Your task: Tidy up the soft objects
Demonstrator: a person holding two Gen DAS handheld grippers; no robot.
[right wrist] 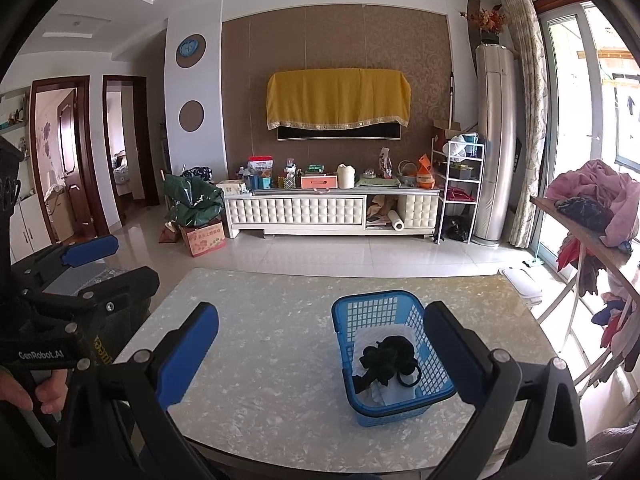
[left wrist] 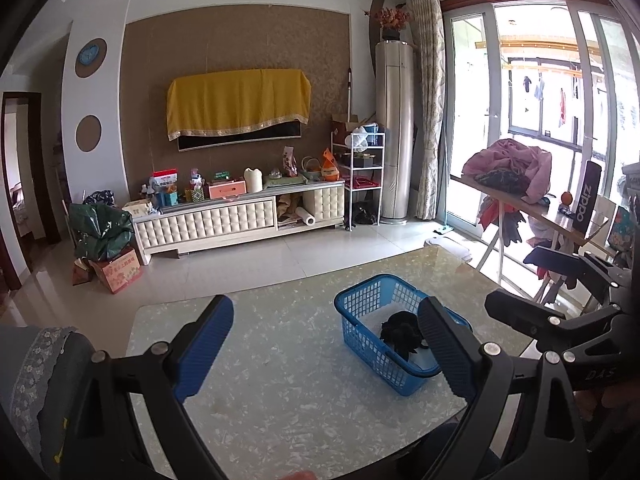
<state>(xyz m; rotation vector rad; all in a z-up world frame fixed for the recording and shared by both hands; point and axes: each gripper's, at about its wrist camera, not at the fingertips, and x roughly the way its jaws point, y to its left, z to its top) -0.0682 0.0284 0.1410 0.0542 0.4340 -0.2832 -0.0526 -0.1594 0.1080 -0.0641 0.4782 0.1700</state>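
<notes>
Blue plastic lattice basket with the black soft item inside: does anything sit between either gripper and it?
Nothing visible does. The blue plastic lattice basket stands alone on the pale marbled table, its black soft item uncovered. Left gripper and right gripper are both open and empty.

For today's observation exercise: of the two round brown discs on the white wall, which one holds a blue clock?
The upper round brown disc holds the blue clock; the lower round brown disc beneath it is bare.

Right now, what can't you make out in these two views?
- Blue basket near right corner: left wrist view, hidden by the left hand-held gripper finger.
- Dark soft items in the basket: right wrist view, too tangled to identify.
- Table near edge: cut off by both frames.
</notes>
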